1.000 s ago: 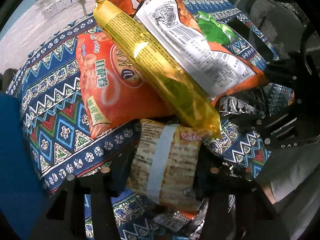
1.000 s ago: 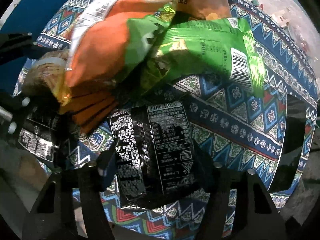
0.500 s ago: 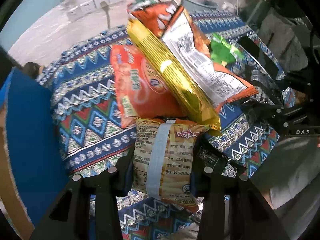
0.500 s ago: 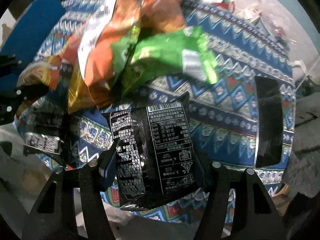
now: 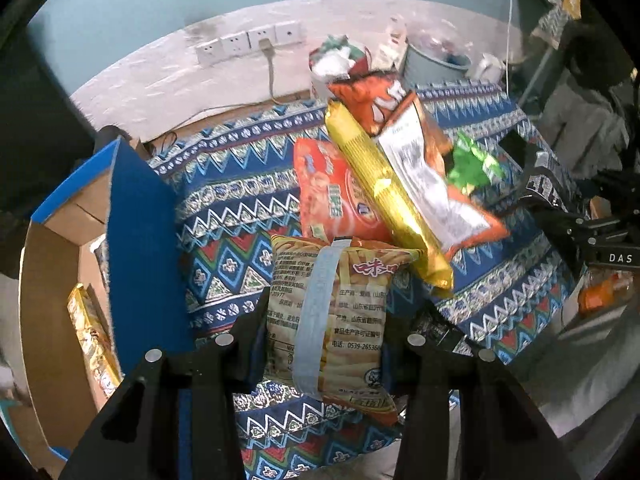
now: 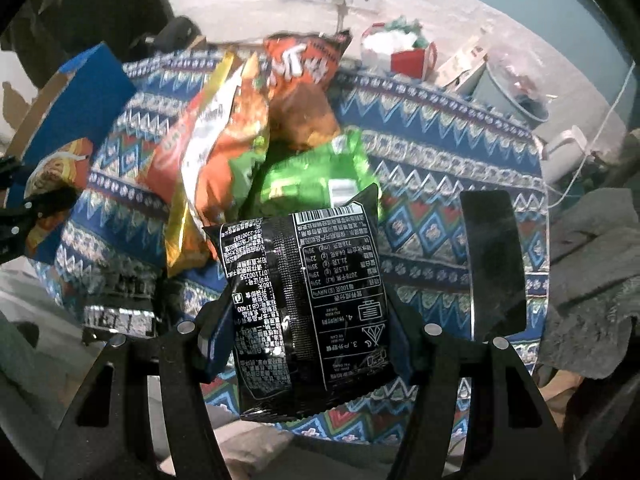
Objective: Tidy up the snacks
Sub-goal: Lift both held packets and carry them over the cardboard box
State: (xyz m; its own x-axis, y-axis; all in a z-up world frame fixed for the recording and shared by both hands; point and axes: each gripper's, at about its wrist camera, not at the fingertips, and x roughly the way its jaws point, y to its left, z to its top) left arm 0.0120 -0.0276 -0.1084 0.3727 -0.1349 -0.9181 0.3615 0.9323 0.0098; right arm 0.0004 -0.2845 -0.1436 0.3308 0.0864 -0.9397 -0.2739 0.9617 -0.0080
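Note:
My left gripper (image 5: 324, 320) is shut on a tan fries-print snack bag (image 5: 332, 312) and holds it above the patterned tablecloth (image 5: 240, 200). My right gripper (image 6: 308, 320) is shut on a black snack bag (image 6: 308, 300), also lifted. A pile of snacks lies on the table: an orange bag (image 5: 336, 196), a long yellow pack (image 5: 384, 196), an orange-and-white bag (image 5: 424, 176) and a green bag (image 6: 312, 172). The right gripper with its black bag shows at the right edge of the left wrist view (image 5: 560, 200).
A blue-sided cardboard box (image 5: 136, 240) stands open left of the table, with a yellow pack (image 5: 92, 332) inside. A black phone-like slab (image 6: 492, 260) lies on the cloth at right. A wall with sockets (image 5: 248, 42), a grey bucket (image 5: 436, 64) and clutter lie beyond.
Both grippers have lifted and pulled back from the pile with their bags; the view now takes in the whole table, the box and the wall.

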